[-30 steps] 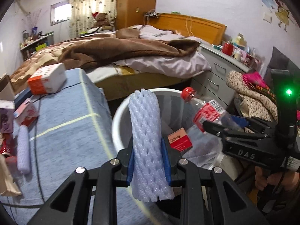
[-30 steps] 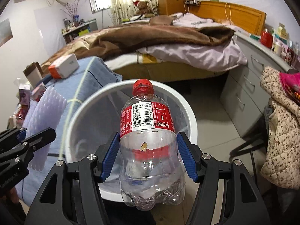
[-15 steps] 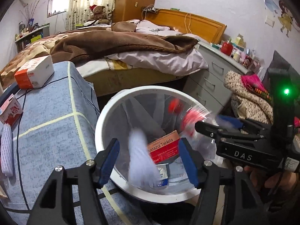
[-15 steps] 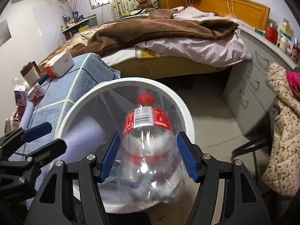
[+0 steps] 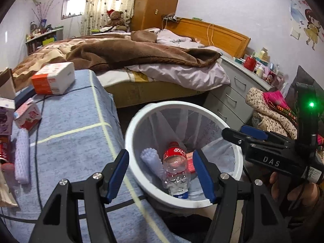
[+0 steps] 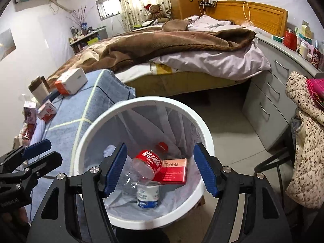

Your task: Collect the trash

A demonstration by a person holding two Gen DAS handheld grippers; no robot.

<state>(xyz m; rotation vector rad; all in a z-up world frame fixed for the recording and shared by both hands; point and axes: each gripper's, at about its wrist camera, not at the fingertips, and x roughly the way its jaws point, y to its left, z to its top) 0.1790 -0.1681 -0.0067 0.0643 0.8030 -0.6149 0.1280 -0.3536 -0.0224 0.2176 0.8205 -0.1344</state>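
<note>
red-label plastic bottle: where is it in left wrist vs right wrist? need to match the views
Left wrist: plastic bottle stands roughly upright in the white bin, low centre, between the open left tongs, with the foam sleeve on its left.
Right wrist: plastic bottle lies tilted in the bin, low centre-left, its cap up-right, between the open right tongs.
Shared landmark: red tablets box, touching the bottle's right side in both.

the bin [image 6: 204, 133] is white with a pale translucent liner. the bottle [image 6: 145, 168] inside is clear with a red label and red cap; at its 3 o'clock lies a red and pink tablet box [image 6: 172, 172]. the worktop [image 5: 66, 141] is blue with cream lines. the fingers [image 5: 199, 174] have blue pads.
</note>
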